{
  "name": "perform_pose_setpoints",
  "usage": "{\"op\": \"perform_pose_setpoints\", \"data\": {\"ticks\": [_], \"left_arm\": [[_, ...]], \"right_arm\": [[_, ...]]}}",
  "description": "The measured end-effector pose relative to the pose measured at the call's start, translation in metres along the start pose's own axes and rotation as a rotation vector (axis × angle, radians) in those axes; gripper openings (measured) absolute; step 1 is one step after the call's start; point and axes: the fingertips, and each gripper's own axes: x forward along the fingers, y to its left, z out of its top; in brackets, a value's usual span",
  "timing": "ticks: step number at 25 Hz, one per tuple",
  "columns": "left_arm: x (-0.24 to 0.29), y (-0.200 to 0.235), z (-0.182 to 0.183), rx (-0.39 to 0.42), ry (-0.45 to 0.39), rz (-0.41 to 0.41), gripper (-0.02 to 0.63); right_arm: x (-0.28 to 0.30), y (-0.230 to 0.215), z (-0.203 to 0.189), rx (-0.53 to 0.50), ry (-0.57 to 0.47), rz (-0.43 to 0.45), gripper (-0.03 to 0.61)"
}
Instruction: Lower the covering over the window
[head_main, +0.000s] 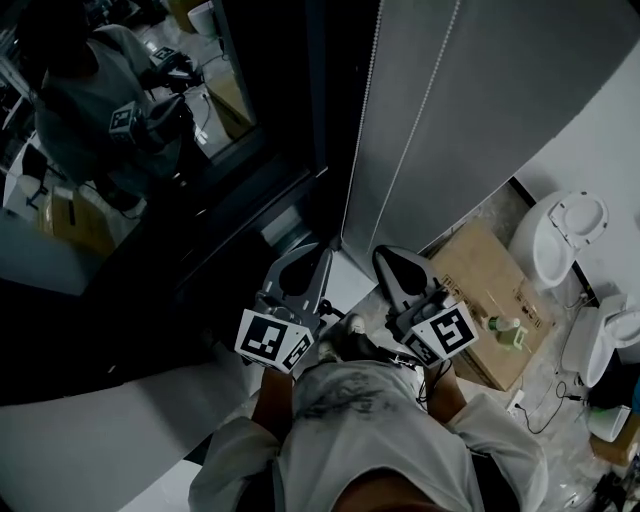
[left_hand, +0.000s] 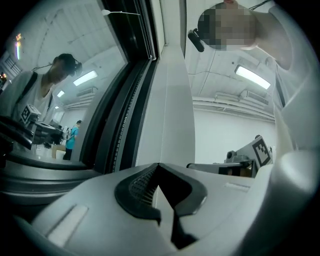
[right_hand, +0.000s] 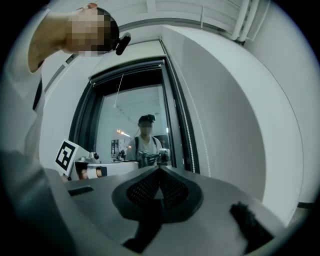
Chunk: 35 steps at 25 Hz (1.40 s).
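Observation:
A dark window (head_main: 150, 150) fills the left of the head view, and its glass mirrors a person with both grippers. To its right hangs the grey blind (head_main: 470, 120), its bead chain (head_main: 362, 110) running down the near edge. My left gripper (head_main: 322, 252) and right gripper (head_main: 384, 262) sit side by side below the blind, both shut and empty. In the left gripper view the left gripper (left_hand: 159, 166) points at a pale upright panel (left_hand: 170, 110) beside the window frame. The right gripper (right_hand: 160, 168) faces the window (right_hand: 135, 125), with the blind (right_hand: 225, 125) and chain (right_hand: 192, 130) to the right.
A cardboard box (head_main: 490, 290) lies on the floor at the right with a green bottle (head_main: 505, 330) on it. White round-lidded fixtures (head_main: 560, 235) stand beyond it. A pale ledge (head_main: 100, 420) runs under the window at lower left.

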Motion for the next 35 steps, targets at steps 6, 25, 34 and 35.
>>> {"op": "perform_pose_setpoints", "data": {"ticks": [6,25,34,35], "left_arm": [[0.018,0.009,0.0,0.021,-0.003,0.017,0.005],[0.094,0.037,-0.002,0.082,0.018,0.043,0.026],[0.115,0.052,-0.007,0.085,0.033,0.055,0.046],[0.117,0.054,-0.007,0.087,0.034,0.056,0.049]], "right_arm": [[0.011,-0.01,0.003,-0.008,-0.024,0.032,0.017],[0.025,-0.033,0.004,-0.016,-0.033,0.087,0.018],[0.029,-0.035,0.003,-0.026,-0.032,0.087,0.018],[0.03,-0.035,0.002,-0.031,-0.028,0.085,0.018]]}}
